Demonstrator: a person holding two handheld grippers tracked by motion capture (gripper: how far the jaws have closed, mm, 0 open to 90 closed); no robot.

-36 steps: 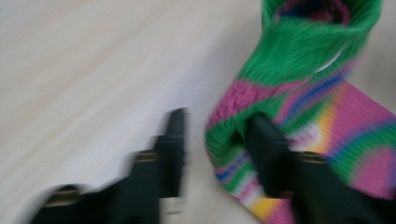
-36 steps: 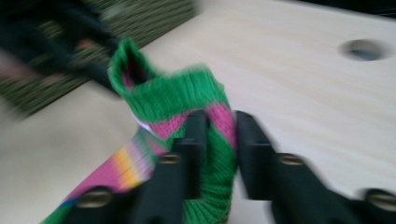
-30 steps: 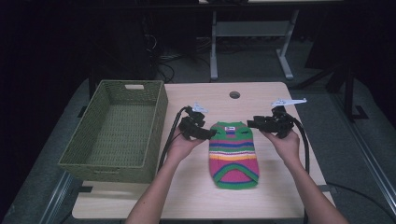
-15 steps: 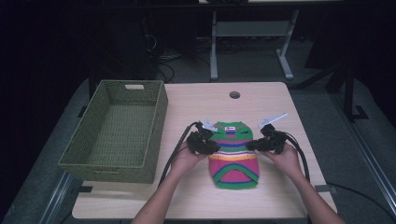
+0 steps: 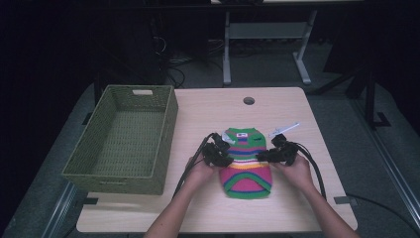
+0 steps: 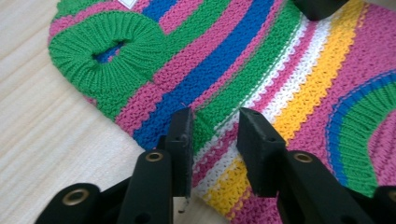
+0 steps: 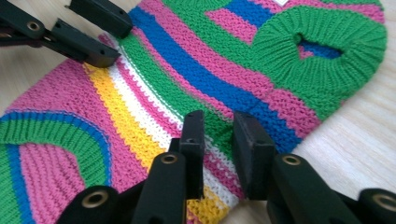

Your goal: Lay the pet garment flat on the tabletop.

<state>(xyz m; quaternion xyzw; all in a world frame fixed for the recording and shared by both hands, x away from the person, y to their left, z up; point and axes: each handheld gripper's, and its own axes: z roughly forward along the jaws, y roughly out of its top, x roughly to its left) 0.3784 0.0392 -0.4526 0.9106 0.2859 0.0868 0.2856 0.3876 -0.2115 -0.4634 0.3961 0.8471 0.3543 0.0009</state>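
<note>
Here the striped knitted sweater (image 5: 246, 161) lies flat on the worktop (image 5: 213, 111), right of the green basket (image 5: 124, 141). The left gripper (image 6: 212, 135) and right gripper (image 7: 217, 135) have fingers narrowed, each pinching a fold at its side edge

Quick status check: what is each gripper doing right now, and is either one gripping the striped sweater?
Left gripper: closed on the left edge of the striped sweater, pinching a fold.
Right gripper: closed on the sweater's right edge, pinching a fold.
</note>
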